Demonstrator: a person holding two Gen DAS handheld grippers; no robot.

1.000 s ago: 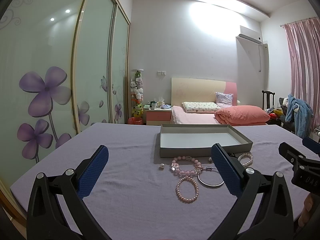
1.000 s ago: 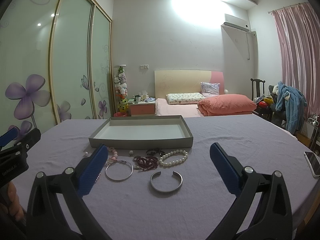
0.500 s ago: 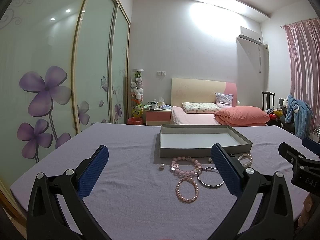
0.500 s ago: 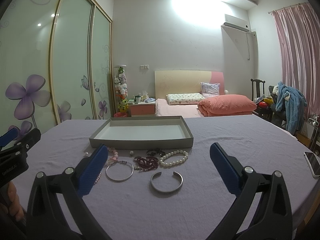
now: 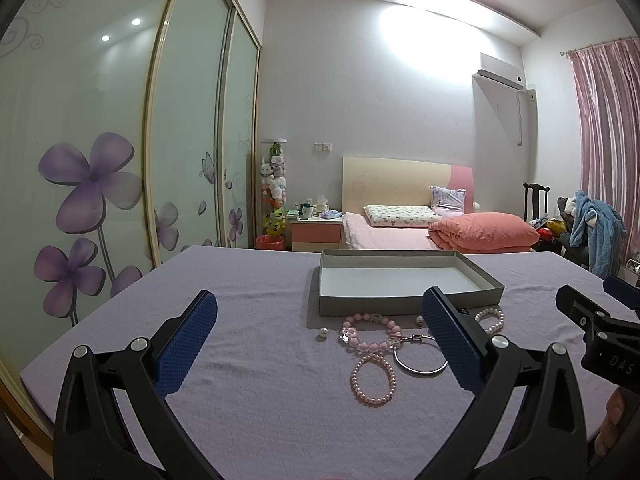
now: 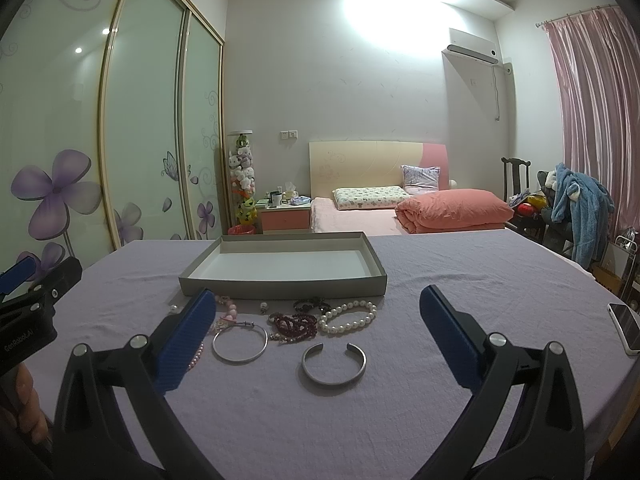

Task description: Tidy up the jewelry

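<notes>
So both your left hand-held gripper [image 5: 320, 332] and right hand-held gripper [image 6: 316, 332] hover spread wide, grasping nothing. The jewelry, including the silver cuff [image 6: 334, 363] and white pearl bracelet [image 6: 348, 316], lies on the surface just before the seemingly empty tray [image 6: 280, 284], presumably staged for loading.

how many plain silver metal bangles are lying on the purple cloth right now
2: a closed silver hoop bangle left of the dark red beads, and an open silver cuff nearest the right gripper. Others may hide behind the fingers.
</notes>
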